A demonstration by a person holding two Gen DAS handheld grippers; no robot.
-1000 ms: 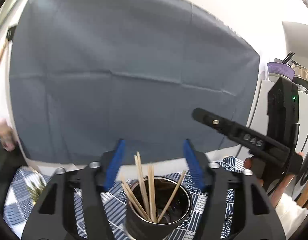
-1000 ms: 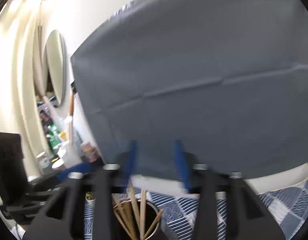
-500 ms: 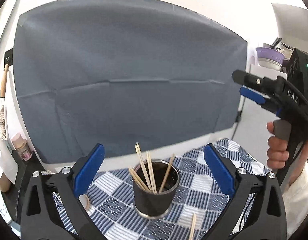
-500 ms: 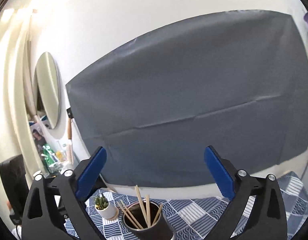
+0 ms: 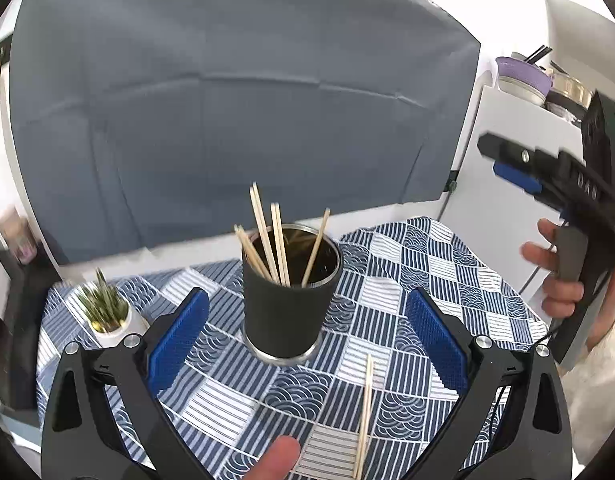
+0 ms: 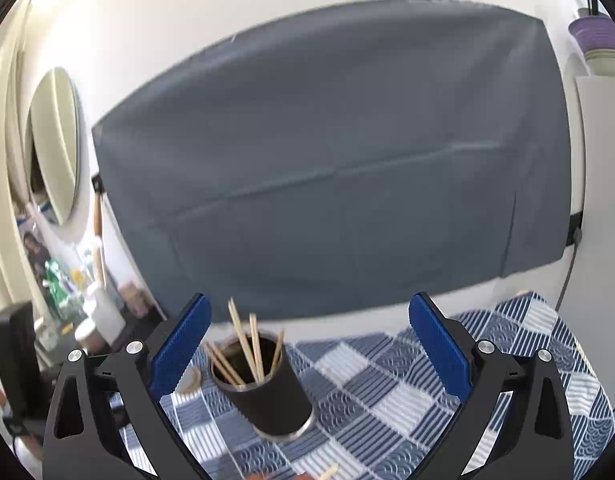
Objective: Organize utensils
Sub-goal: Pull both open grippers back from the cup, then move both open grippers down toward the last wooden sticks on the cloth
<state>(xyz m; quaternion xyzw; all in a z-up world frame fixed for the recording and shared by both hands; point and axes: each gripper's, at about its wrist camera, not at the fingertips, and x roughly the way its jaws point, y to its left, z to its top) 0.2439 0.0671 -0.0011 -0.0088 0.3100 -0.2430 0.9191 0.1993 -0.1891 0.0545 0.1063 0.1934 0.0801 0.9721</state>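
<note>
Your left gripper [image 5: 307, 340] has its jaws spread wide, and they hold nothing; over the last second they have been opening, and the blue pads [image 5: 175, 340] stand on either side of the black cup [image 5: 287, 300] without touching it. The cup stands upright on the blue and white patterned tablecloth [image 5: 407, 280], and several wooden sticks [image 5: 267, 236] lean inside it, with their tips above the rim. One more wooden stick [image 5: 365, 408] lies flat on the cloth, just in front of the cup and a little to its right, between the two fingers of this gripper. A small potted plant [image 5: 107, 312] in a white pot stands to the left of the cup, near the edge of the cloth. Your fingertip [image 5: 275, 460] shows at the bottom edge of this view. Your right gripper [image 6: 307, 344] is also wide open and empty, and its jaws too have just been opening. In its view the cup [image 6: 267, 392] sits low and left of centre, nearer to the left pad, which does not touch it. From the left camera you see the right gripper [image 5: 519, 168] raised at the right side, well apart from the cup, with your right hand [image 5: 559, 272] around its handle. A large grey cloth [image 5: 227, 100] hangs on the wall behind the table.
</note>
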